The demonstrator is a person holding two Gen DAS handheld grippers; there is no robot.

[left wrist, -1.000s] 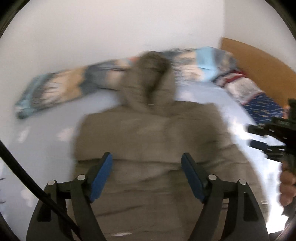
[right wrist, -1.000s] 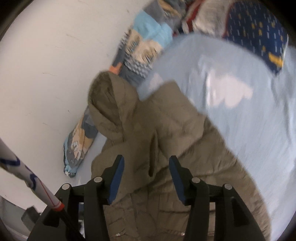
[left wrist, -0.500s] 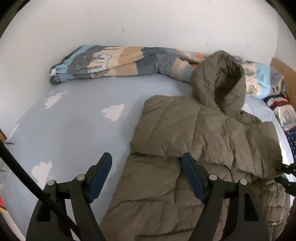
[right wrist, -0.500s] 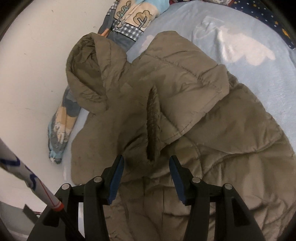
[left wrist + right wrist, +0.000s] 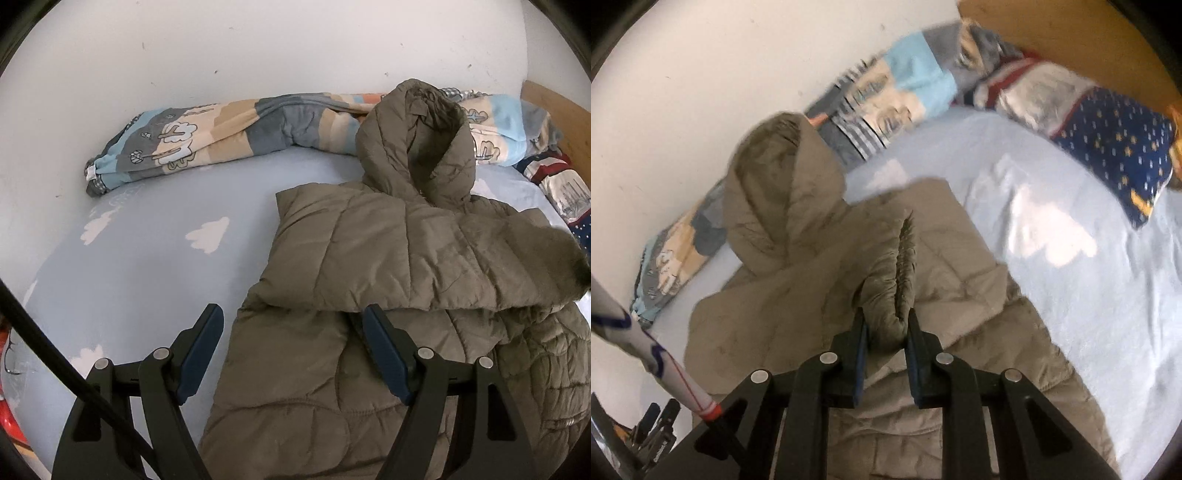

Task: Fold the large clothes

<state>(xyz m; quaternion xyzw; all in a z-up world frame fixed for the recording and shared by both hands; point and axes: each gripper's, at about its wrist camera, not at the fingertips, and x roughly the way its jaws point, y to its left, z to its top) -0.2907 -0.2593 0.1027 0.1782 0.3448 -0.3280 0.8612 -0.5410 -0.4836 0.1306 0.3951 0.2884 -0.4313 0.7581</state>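
An olive hooded puffer jacket [image 5: 369,258] lies on the bed with its hood [image 5: 417,140] propped against the rolled quilt and one sleeve folded across the chest. My left gripper [image 5: 293,321] hangs open over the jacket's left edge, one finger above the sheet, the other above the fabric below the folded sleeve. In the right wrist view, the jaws of my right gripper [image 5: 885,325] are closing on the sleeve cuff [image 5: 905,258], which is pinched between the blue pads. The cuff end looks raised and blurred at the right of the left wrist view.
The light blue cloud-print sheet [image 5: 147,258] spreads left of the jacket. A rolled patterned quilt [image 5: 221,136] lies along the white wall. Pillows [image 5: 1115,147] rest by the wooden headboard [image 5: 554,107]. A white pole with a red band [image 5: 646,343] slants at the lower left.
My right gripper's jaws went from open above the cuff to pinched on it, and the cuff has risen. My left gripper moved left to the jacket's edge, then nearly stopped.
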